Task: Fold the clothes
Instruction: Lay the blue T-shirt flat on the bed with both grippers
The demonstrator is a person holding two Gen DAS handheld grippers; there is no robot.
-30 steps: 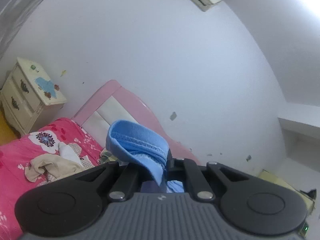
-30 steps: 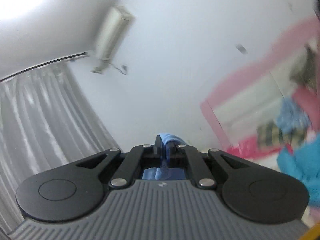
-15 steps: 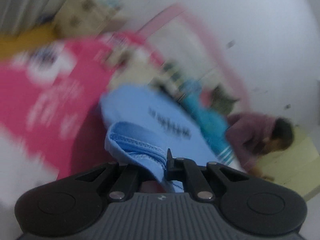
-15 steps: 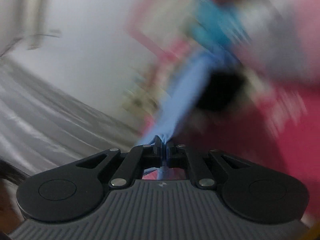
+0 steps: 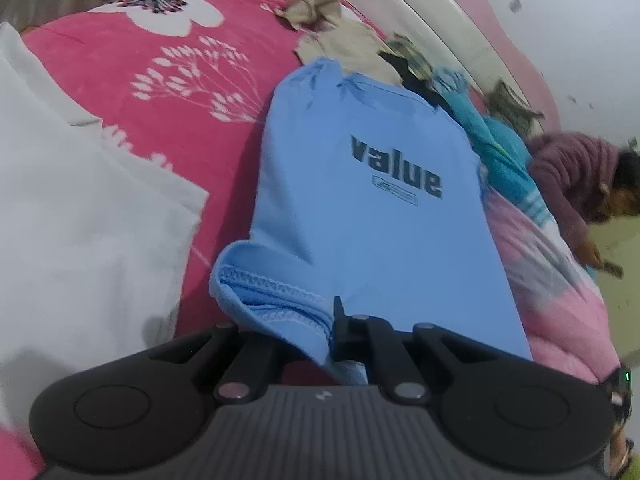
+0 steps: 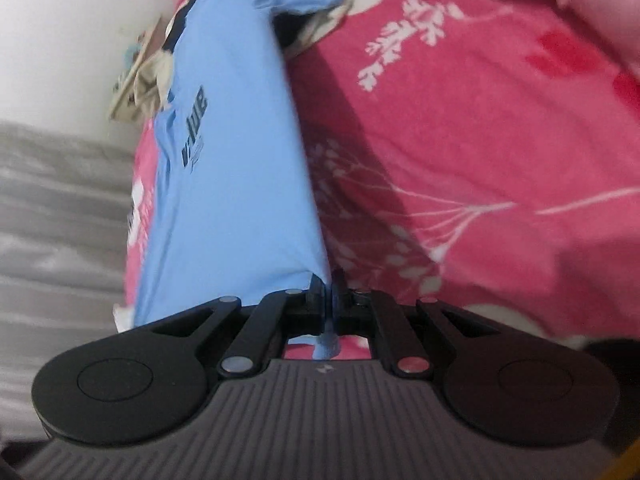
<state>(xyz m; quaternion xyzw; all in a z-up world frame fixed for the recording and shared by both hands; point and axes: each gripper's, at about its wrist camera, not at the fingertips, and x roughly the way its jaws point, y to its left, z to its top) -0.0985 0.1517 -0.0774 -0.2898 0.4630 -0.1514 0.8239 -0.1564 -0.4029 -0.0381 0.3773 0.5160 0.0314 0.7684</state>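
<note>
A light blue T-shirt (image 5: 360, 208) printed "value" lies stretched out along the pink flowered bedspread (image 5: 160, 72), its far end reaching the clothes pile. My left gripper (image 5: 334, 320) is shut on the shirt's near hem, which bunches in a fold at the jaws' left. In the right wrist view the same blue T-shirt (image 6: 240, 152) runs away from me in a taut band, and my right gripper (image 6: 329, 284) is shut on its near edge. A strip of blue cloth hangs below the closed jaws.
A white cloth (image 5: 72, 216) covers the bed at left. A pile of loose clothes (image 5: 404, 60) lies near the pink headboard (image 5: 472, 28). A person in a maroon top (image 5: 572, 168) bends at right. A grey curtain (image 6: 60, 208) hangs left of the bed.
Both grippers came down from pointing at the wall and air conditioner to the bed. The blue T-shirt, held up a second ago, now lies spread on the bedspread, still gripped at both ends.
</note>
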